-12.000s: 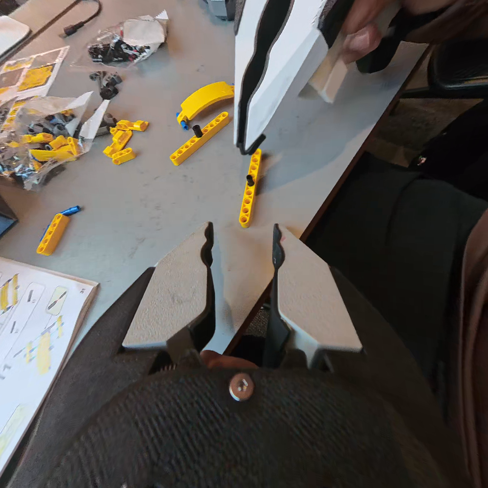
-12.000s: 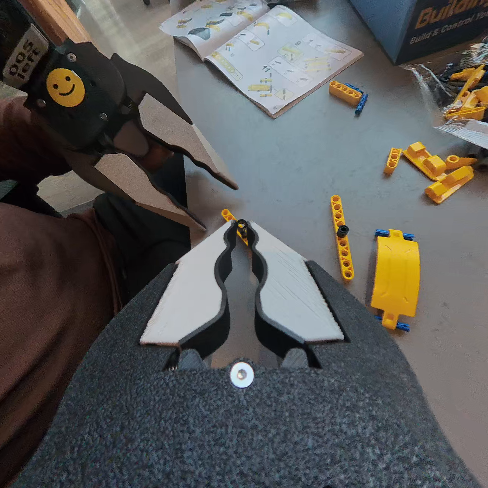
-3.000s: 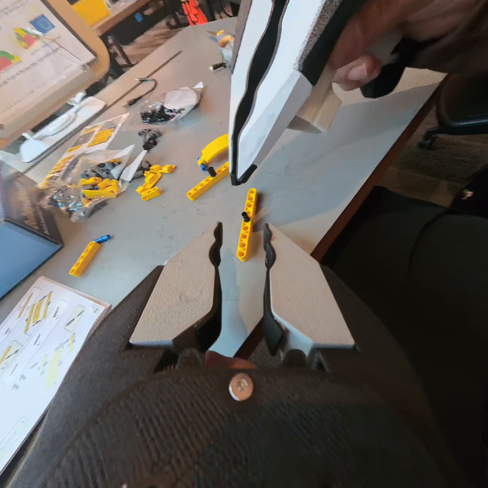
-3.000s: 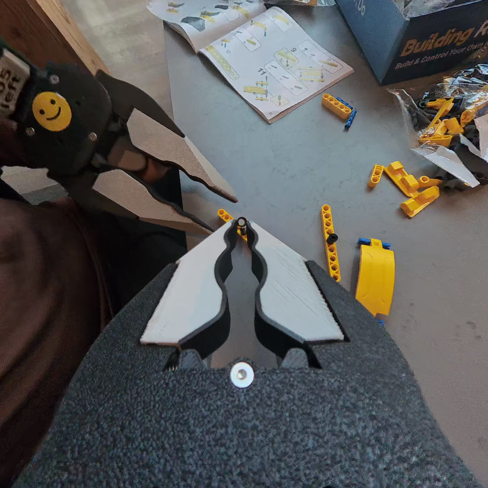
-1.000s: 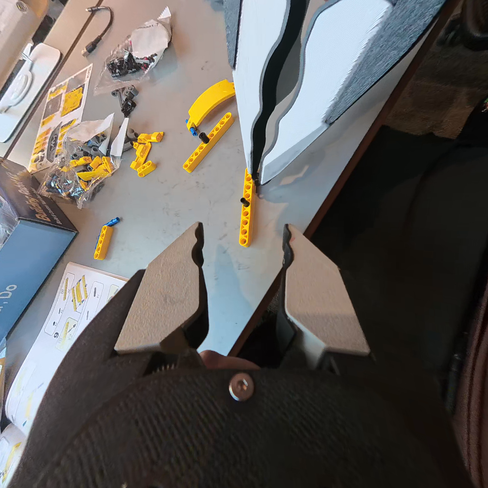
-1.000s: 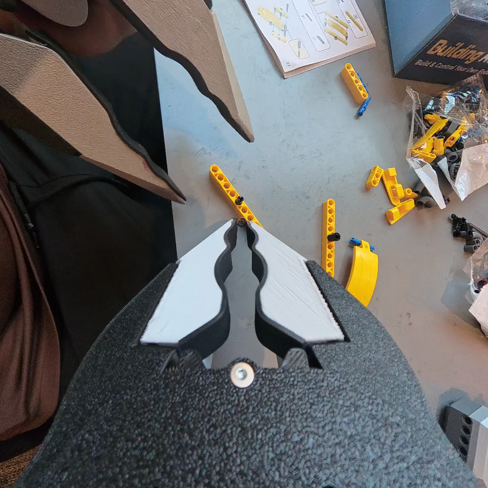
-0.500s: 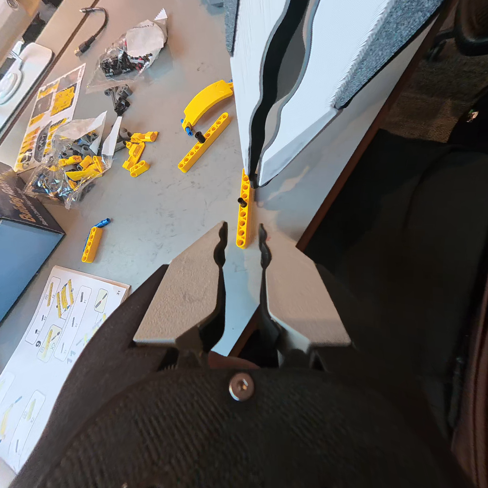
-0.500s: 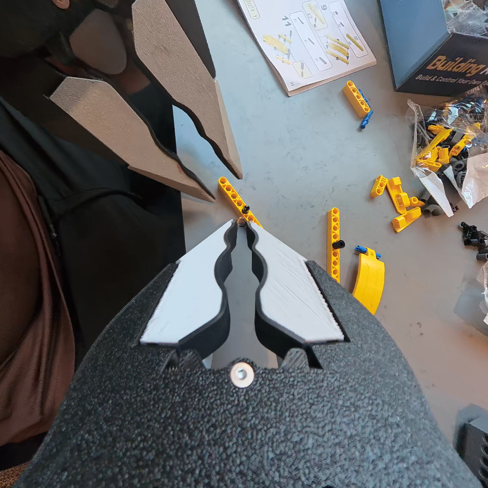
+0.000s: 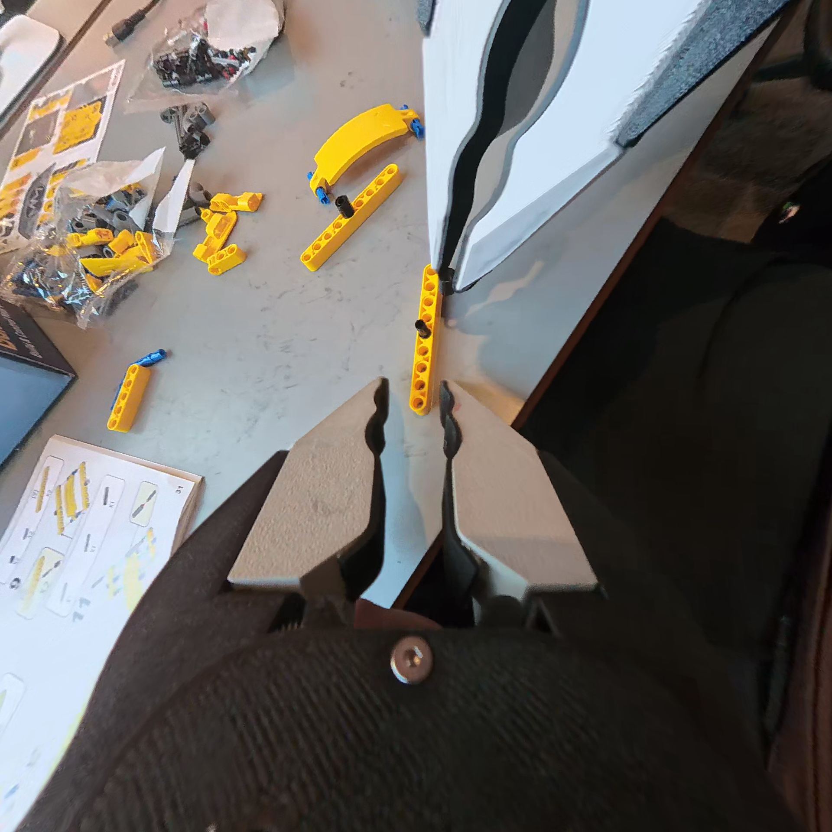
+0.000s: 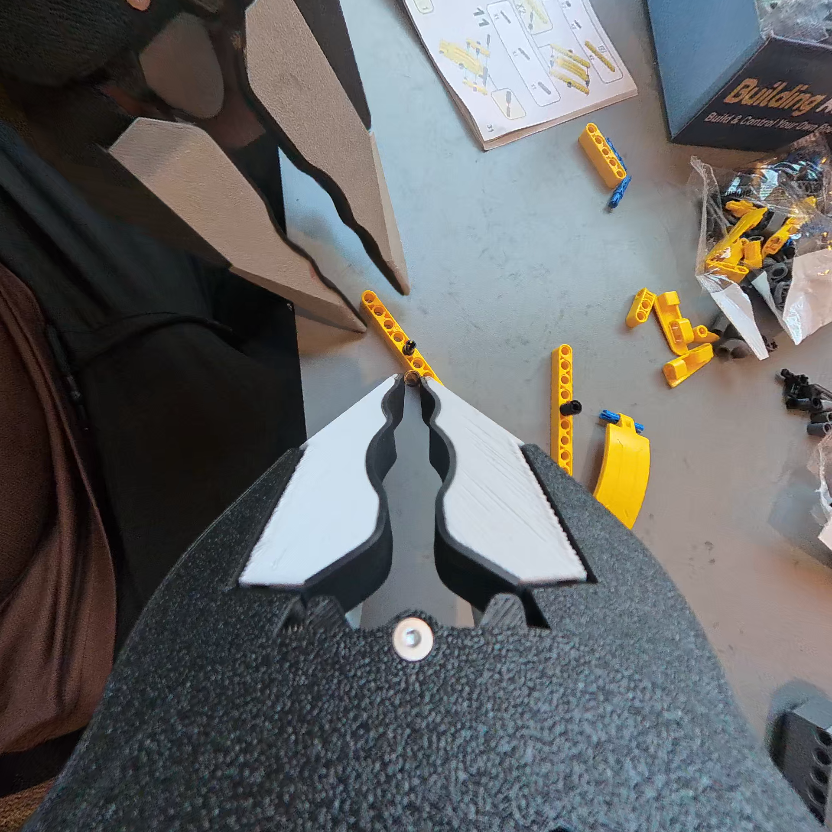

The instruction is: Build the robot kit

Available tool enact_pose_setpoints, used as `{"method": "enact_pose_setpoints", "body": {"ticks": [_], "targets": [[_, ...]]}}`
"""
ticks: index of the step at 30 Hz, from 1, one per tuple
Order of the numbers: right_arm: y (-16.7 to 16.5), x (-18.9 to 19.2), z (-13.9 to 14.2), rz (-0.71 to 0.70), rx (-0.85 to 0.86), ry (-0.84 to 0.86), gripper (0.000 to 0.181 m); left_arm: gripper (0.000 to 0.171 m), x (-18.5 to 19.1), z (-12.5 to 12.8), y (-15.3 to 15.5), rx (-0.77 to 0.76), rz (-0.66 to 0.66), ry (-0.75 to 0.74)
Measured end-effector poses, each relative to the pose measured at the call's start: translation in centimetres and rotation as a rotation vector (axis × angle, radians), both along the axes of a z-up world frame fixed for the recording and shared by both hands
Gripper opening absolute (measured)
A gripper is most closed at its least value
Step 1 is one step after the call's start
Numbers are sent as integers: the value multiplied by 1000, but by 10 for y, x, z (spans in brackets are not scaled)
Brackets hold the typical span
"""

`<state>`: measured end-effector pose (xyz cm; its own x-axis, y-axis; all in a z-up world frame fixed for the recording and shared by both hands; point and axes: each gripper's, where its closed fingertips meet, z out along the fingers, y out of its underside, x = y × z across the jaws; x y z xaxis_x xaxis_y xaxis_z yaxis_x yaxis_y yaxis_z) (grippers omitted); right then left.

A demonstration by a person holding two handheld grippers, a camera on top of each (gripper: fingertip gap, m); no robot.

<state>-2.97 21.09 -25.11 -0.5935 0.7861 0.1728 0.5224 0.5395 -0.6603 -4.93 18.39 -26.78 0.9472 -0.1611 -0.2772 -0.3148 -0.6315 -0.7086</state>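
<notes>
Beam (image 9: 425,342), yellow and holed, is laid near the surface (image 9: 252,342) edge, a black pin (image 9: 421,325) set in it. Its near end is flanked by the left tool (image 9: 410,392), tips a little apart, touching not discernible. The right tool (image 10: 410,379) is pinched on a small dark peg (image 10: 410,377) at the beam's far end; the end itself is hidden behind its tips. A second beam (image 10: 562,405), curved panel (image 10: 623,463), bag (image 10: 765,252) and booklet (image 10: 522,58) are cut off or partly covered.
</notes>
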Motion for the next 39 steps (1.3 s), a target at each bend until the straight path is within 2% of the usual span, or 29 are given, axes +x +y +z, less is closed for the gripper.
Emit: {"method": "enact_pose_setpoints", "body": {"ticks": [7, 17, 20, 28, 35, 39], "targets": [[-1, 0, 0, 6, -34, -4, 6, 5, -2, -3, -1, 13, -12, -104], [-7, 5, 3, 49, -88, -18, 6, 5, 5, -2, -11, -13, -185, -40], [-4, 4, 3, 36, -97, -17, 6, 5, -5, -2, -16, -17, -183, -4], [1, -11, -4, -32, -97, -17, 6, 7, -13, -2, -23, -19, -189, -31], [0, -14, -12, -27, 14, -7, 6, 5, -8, -2, -19, 1, -207, -29], [0, -8, -12, -19, 18, -18, 6, 6, -6, -2, -17, 7, -199, -45]]}}
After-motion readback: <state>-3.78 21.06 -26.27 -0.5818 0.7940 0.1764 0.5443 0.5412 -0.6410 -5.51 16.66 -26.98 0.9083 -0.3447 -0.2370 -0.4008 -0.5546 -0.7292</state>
